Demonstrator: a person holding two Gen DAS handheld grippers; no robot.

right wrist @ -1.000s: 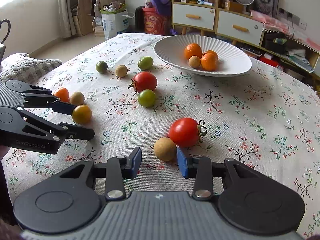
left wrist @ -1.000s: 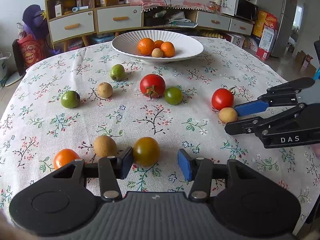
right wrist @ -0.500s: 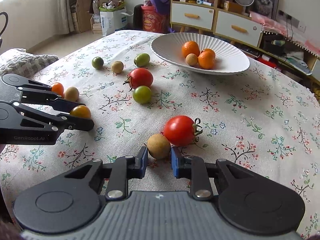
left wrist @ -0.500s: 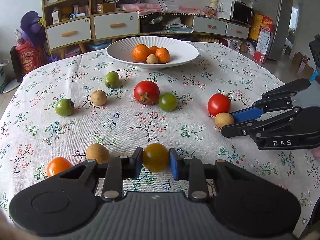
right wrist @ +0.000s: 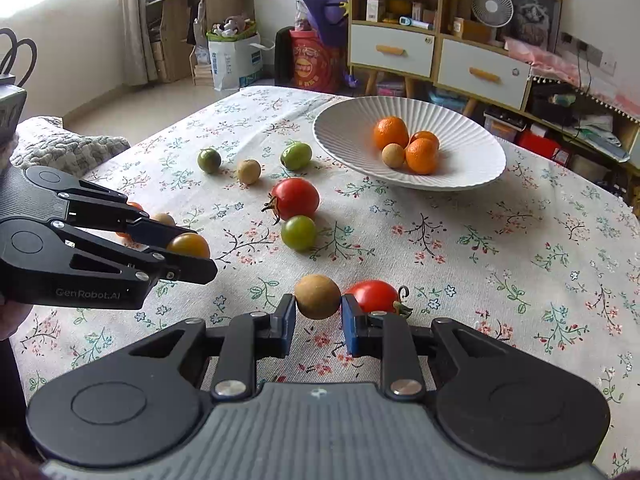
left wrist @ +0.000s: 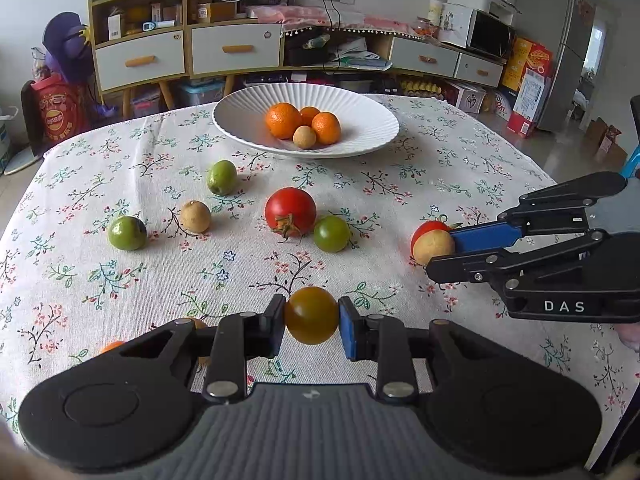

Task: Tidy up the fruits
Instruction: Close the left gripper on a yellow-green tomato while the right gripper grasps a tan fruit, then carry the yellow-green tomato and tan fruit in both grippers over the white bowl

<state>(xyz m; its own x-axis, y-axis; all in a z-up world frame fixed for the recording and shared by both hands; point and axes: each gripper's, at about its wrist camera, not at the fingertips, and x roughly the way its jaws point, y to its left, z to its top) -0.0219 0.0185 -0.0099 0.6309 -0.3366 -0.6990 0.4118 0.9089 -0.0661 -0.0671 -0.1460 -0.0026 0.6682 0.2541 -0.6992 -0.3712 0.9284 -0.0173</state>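
My left gripper is shut on a yellow-brown tomato, seen from the side as the tomato in the right wrist view. My right gripper is shut on a small tan round fruit, which shows as the tan fruit at the right of the left wrist view. A red tomato lies just behind it. The white ribbed bowl at the far side holds three oranges and one tan fruit.
On the floral tablecloth lie a large red tomato, three green fruits and a tan fruit. An orange fruit and another tan one peek out beside my left fingers. Cabinets stand beyond the table.
Both grippers closed on their fruits: the left on the yellow-brown tomato, the right on the tan fruit. Both views have since tilted slightly, with the held fruits sitting higher over the cloth.
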